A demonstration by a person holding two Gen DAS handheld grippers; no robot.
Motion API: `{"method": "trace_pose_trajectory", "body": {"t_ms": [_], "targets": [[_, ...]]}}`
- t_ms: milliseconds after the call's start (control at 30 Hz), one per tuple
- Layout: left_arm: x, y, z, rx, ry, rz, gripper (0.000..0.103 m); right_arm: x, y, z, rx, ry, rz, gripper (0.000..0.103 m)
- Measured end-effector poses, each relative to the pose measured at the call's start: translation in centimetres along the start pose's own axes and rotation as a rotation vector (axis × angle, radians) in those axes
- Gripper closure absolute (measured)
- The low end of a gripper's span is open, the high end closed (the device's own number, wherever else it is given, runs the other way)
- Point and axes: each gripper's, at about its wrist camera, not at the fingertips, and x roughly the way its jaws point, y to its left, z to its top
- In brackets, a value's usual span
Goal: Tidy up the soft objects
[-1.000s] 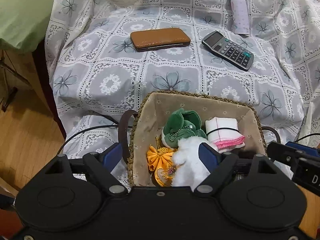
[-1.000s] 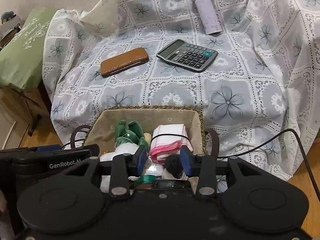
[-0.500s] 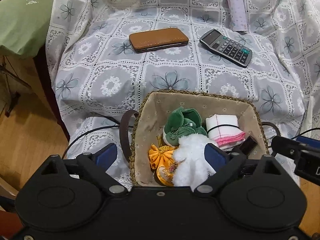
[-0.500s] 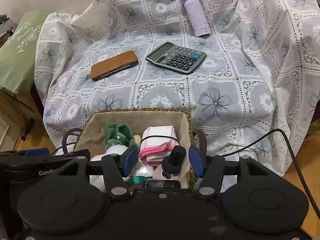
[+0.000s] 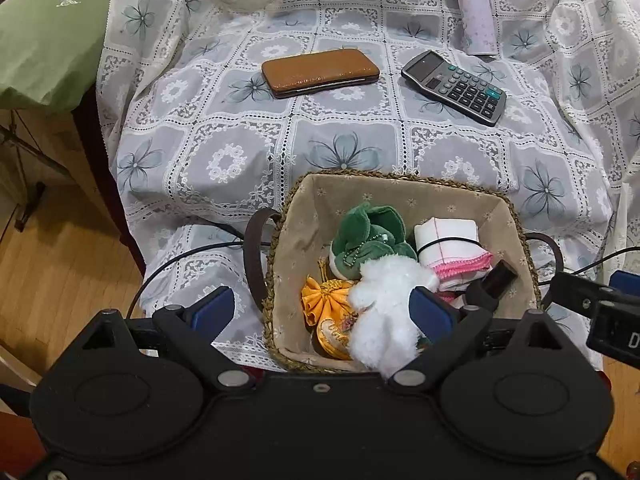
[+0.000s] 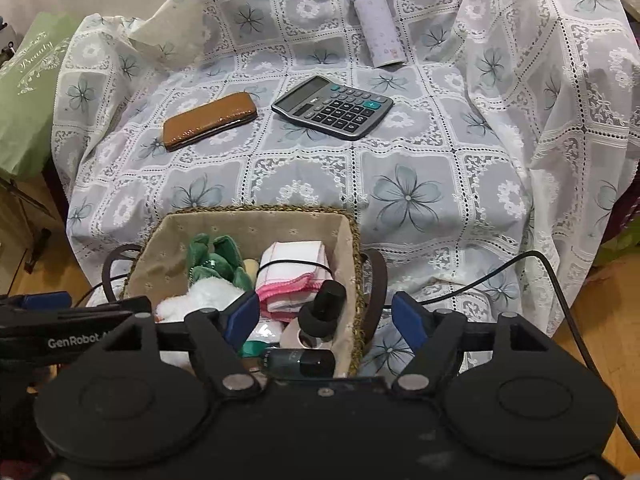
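Observation:
A woven basket (image 5: 400, 178) (image 6: 256, 210) with a beige lining stands at the near edge of the cloth-covered seat. In it lie a green plush (image 5: 368, 232), a white fluffy toy (image 5: 384, 300), an orange pouch (image 5: 324, 300), a banded white and pink cloth (image 5: 448, 240) and a black foam piece (image 6: 324, 308). My left gripper (image 5: 322, 312) is open over the basket's left rim, and the white toy rests loose by its right finger. The jaws of my right gripper (image 6: 326, 318) are opening. The black piece stands between them, untouched by the pads.
On the floral lace cloth (image 5: 344, 148) further back lie a brown wallet (image 5: 320, 72), a calculator (image 5: 454, 86) and a lilac bottle (image 5: 476, 12). A green cushion (image 5: 48, 40) sits at the left. Black cables (image 6: 520, 264) run beside the basket, above a wooden floor.
Both grippers opened while staying in place. The left let go of the white toy, and the right let go of the black piece, which now rests in the basket's right corner.

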Motion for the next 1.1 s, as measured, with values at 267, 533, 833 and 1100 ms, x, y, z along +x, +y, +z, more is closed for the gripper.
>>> {"method": "trace_pose_trajectory", "body": {"t_ms": [267,533,833,1100], "targets": [[0.01,-0.29,-0.27,0.017,0.01,-0.013,0.011,0.16,-0.18,-0.2,0.008,0.011,-0.017,0.029],[0.08,-0.24,-0.27,0.016,0.015,-0.012,0.011,0.49,-0.2,-0.33,0.019,0.026,-0.027,0.028],[0.17,-0.3,-0.33,0.022,0.019,-0.012,0.011,0.56,-0.27,-0.32,0.016,0.026,-0.027,0.026],[0.21,-0.28,-0.28,0.024,0.023,-0.012,0.011,0.56,-0.26,-0.33,0.016,0.027,-0.027,0.026]]}}
